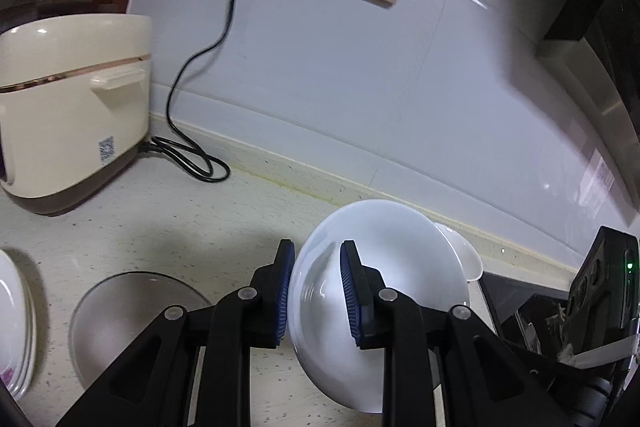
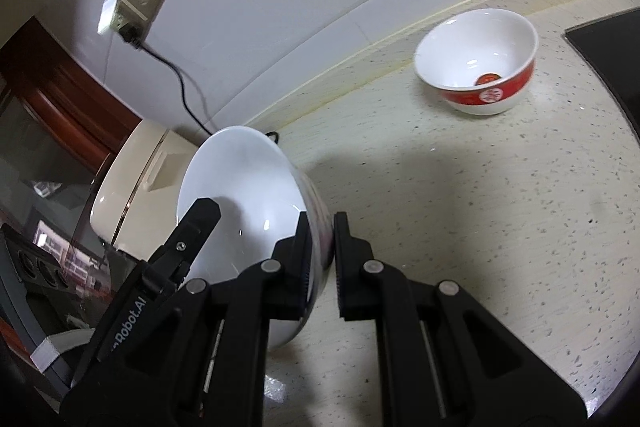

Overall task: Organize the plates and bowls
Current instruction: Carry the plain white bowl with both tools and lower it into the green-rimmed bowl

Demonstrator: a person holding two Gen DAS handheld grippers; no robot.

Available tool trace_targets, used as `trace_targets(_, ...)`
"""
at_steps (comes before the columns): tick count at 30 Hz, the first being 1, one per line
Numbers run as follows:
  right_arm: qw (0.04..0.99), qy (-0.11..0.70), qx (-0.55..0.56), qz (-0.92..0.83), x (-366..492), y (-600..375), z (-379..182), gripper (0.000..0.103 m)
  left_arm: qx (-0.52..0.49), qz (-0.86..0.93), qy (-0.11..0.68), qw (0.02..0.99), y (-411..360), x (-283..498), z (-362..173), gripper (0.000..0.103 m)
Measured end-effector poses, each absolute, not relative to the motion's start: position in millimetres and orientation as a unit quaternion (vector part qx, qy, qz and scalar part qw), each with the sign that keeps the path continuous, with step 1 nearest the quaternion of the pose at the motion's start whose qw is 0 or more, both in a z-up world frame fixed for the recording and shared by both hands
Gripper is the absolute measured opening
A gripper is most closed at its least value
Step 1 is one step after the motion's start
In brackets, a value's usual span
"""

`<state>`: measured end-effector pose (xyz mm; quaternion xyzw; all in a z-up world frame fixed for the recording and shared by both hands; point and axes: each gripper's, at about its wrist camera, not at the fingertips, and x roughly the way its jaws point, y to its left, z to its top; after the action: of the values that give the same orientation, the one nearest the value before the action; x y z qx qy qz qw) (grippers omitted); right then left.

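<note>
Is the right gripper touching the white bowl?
Touching. In the right wrist view, the right gripper has its fingers closed on the white bowl rim, one inside and one outside, holding it tilted above the counter.

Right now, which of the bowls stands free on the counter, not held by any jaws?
The red-banded bowl near the backsplash, upright and untouched. The plain white bowl is held tilted at its rim by both grippers.

Two bowls [image 2: 240, 187] [image 2: 476, 67], one rice cooker [image 1: 72, 107]
</note>
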<state>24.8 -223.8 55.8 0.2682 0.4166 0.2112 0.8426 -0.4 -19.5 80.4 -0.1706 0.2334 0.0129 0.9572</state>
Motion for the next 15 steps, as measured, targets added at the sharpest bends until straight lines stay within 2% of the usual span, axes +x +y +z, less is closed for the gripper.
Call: trace_targets(15,0.835,0.411,0.256,0.262,14,-196,64,0.013,-0.176,0.057,0.188,0.965,-3,-30,89,0.025)
